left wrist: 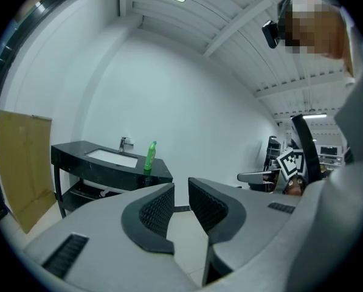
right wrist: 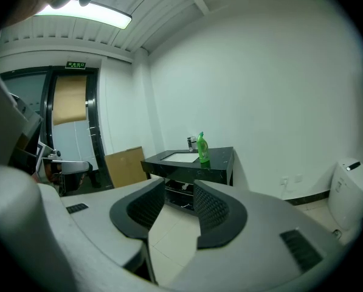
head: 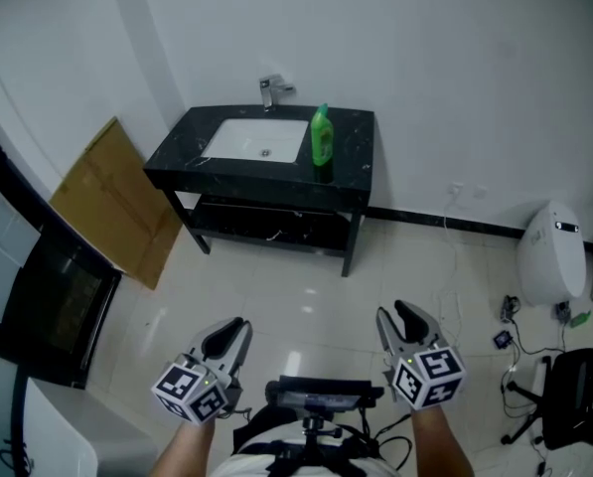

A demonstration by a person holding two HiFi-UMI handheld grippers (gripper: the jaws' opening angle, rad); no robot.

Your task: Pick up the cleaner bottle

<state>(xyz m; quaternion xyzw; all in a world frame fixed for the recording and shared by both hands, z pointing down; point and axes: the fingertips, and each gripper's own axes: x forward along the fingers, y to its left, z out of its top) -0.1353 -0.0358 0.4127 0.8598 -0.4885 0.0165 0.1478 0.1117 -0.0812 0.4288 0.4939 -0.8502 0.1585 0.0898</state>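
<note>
Green cleaner bottle (head: 321, 135) upright on black counter (head: 356, 172), just right of sink (head: 256, 139).
Left tool (head: 234, 332) and right tool (head: 403, 318) empty, jaws slightly apart; bottle well ahead, right tool aimed straighter at it.

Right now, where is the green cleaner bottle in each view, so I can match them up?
Head view: cleaner bottle upper centre, on the black washstand, right of the basin.
Left gripper view: cleaner bottle left of centre, on the washstand's right end.
Right gripper view: cleaner bottle just right of centre, at mid-height.
Shared landmark: the faucet, left of the bottle in all three.
</note>
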